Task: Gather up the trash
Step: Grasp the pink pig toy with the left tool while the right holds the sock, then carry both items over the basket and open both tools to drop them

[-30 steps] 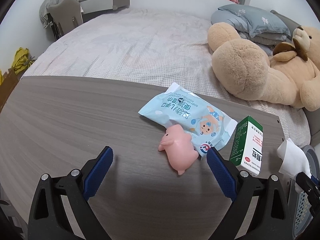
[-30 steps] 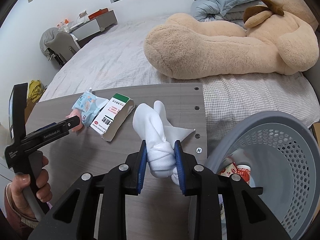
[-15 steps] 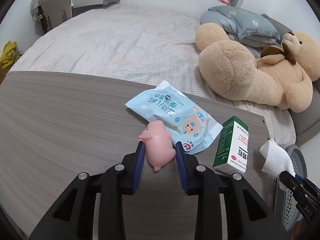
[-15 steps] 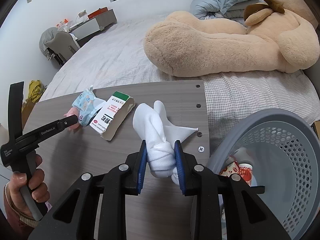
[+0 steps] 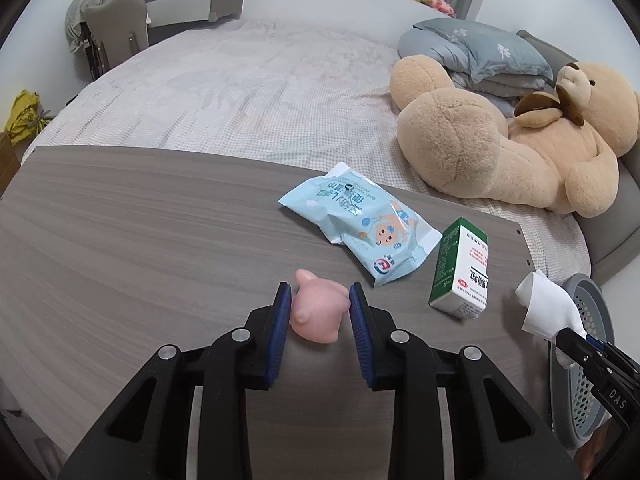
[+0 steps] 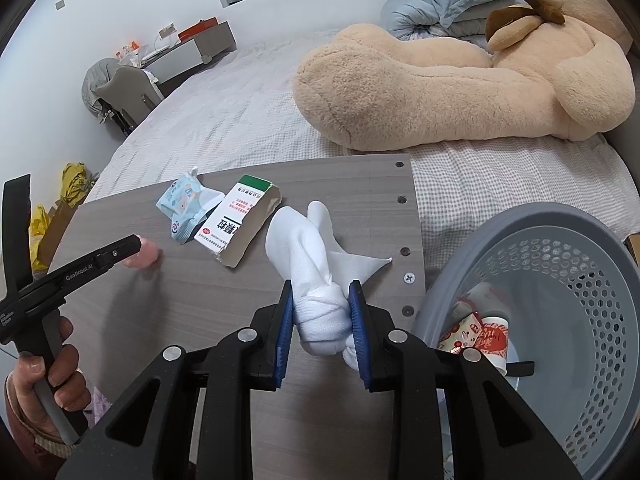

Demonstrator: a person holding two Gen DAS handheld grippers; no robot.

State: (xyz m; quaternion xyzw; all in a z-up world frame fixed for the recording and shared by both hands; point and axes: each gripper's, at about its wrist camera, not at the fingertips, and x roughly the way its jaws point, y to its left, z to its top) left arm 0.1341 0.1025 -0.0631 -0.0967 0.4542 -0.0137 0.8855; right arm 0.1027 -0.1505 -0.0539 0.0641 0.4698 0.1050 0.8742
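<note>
Where "GenRobot.AI" marks its arm, left gripper (image 5: 319, 307) clamps pink pig toy (image 5: 318, 312) on table (image 5: 140, 240) — right gripper (image 6: 321, 309) clamps white knotted tissue (image 6: 316, 276), beside grey basket (image 6: 560, 216).

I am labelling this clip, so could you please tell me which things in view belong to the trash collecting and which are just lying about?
Part of the job:
- pink pig toy, in the left gripper
- white cloth bundle, in the right gripper
- wipes packet
- green-and-white box
- grey basket
- table

Just lying about:
- teddy bear
- pillows
- chair
</note>
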